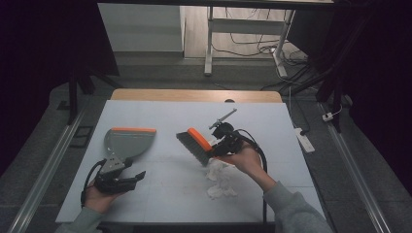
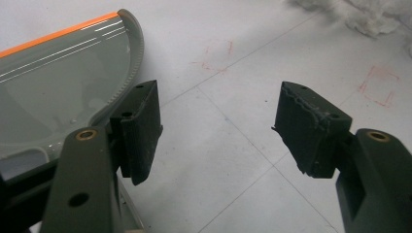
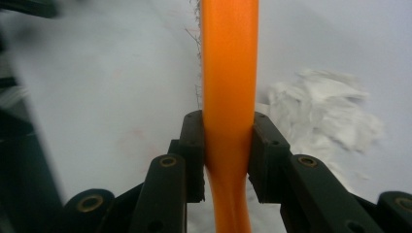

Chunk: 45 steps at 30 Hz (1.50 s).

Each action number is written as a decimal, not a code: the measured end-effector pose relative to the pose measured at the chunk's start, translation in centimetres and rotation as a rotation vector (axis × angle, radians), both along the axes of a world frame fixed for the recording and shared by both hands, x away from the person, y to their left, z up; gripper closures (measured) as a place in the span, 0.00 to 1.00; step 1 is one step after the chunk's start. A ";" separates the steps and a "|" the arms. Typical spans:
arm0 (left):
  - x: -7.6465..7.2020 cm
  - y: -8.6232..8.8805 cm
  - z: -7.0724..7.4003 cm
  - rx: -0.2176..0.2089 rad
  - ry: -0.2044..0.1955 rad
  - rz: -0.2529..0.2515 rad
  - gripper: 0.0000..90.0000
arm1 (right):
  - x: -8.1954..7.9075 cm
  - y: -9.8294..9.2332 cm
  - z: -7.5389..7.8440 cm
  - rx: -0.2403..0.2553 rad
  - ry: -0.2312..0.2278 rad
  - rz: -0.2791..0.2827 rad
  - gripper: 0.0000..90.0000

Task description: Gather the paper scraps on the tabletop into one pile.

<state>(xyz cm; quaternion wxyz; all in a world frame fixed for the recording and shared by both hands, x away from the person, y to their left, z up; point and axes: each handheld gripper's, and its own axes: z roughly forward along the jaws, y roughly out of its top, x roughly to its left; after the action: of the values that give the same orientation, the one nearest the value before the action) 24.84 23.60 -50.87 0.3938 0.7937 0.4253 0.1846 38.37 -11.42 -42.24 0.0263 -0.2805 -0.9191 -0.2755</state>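
White board covers the table (image 1: 160, 184), with desk legs and loose cables on the floor beyond. Nearest, the left gripper (image 1: 127, 178) rests with jaws spread wide and empty, just beside the grey dustpan (image 1: 127, 142). Farther in, the right gripper (image 1: 218, 145) is clamped on the orange-handled brush (image 1: 196, 144), bristles above crumpled tissue (image 1: 218, 180). Sweeping looks underway; next, I judge, the left must take the dustpan handle
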 end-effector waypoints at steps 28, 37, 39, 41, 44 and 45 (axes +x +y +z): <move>0.0 -0.1 0.0 0.000 0.003 0.001 0.38 | -7.2 -3.5 -0.3 -0.163 0.046 0.265 0.78; -0.1 0.1 0.0 -0.001 -0.001 0.004 0.38 | -7.5 -1.7 -2.5 -0.318 0.001 0.377 0.78; 0.0 0.0 0.0 -0.001 0.001 0.004 0.38 | -6.5 -1.6 -2.3 -0.364 -0.062 0.354 0.78; -0.1 0.0 0.0 0.002 0.001 0.001 0.38 | -4.7 -1.9 -2.0 -0.374 -0.097 0.307 0.78; -0.1 0.0 0.0 0.001 -0.001 0.003 0.38 | -2.5 -2.6 -1.2 -0.323 -0.111 0.231 0.78; -0.1 0.1 0.0 0.000 -0.001 0.005 0.38 | -2.1 -2.8 -0.8 -0.290 -0.117 0.217 0.78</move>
<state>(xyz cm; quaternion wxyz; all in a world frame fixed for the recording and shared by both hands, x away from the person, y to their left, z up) 24.74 23.71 -50.86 0.3937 0.7925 0.4270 0.1861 36.27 -14.24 -43.01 -0.0382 -0.1643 -0.9739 -0.1515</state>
